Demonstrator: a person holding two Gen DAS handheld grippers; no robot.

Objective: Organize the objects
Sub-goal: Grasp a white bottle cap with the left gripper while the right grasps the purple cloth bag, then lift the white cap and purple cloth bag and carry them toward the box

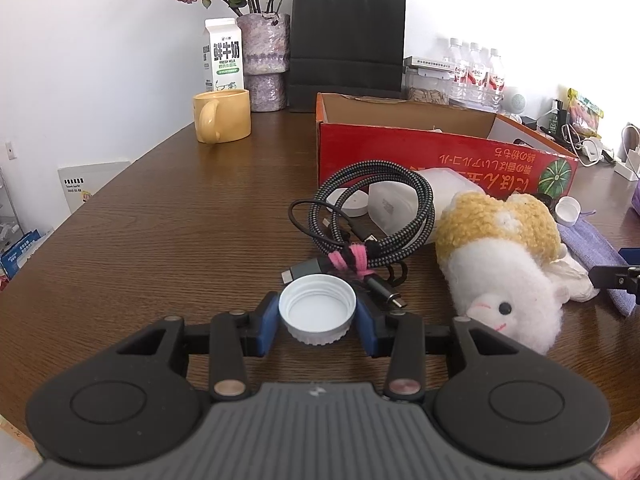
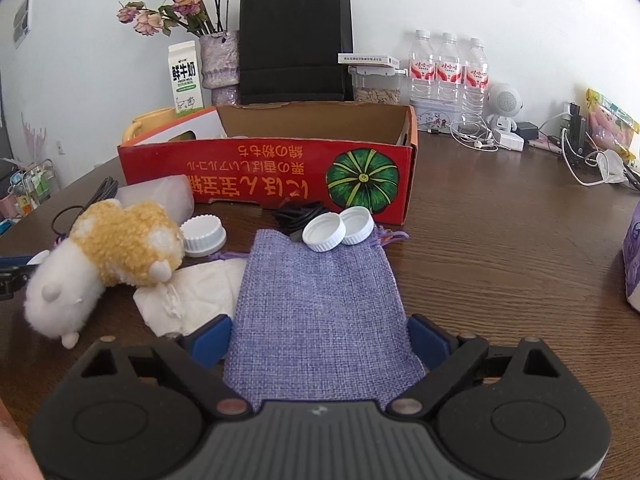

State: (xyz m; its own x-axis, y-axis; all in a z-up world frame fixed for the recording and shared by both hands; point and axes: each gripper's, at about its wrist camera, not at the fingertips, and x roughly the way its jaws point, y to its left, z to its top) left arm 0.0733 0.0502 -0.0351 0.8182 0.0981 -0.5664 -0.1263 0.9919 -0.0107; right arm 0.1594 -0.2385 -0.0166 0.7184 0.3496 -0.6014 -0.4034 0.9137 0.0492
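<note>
My left gripper (image 1: 317, 322) is shut on a white bottle cap (image 1: 317, 306), open side up, just above the brown table (image 1: 160, 240). Beyond it lie a coiled braided cable (image 1: 376, 216) tied with pink wire and a white-and-yellow plush toy (image 1: 508, 264). My right gripper (image 2: 320, 340) is open, its blue fingers (image 2: 212, 338) flanking the near end of a flat purple cloth pouch (image 2: 320, 292). Two white caps (image 2: 324, 233) rest on the pouch's far end, and a third cap (image 2: 202, 235) sits beside the plush toy (image 2: 108, 256). A crumpled tissue (image 2: 192, 300) lies left of the pouch.
An open red cardboard box (image 2: 280, 168) stands behind the objects. Along the back wall are a yellow mug (image 1: 222, 116), a milk carton (image 1: 222, 54), a flower vase (image 1: 264, 60), a black paper bag (image 2: 294, 40) and water bottles (image 2: 448, 68). Chargers and cables (image 2: 576, 152) clutter the right.
</note>
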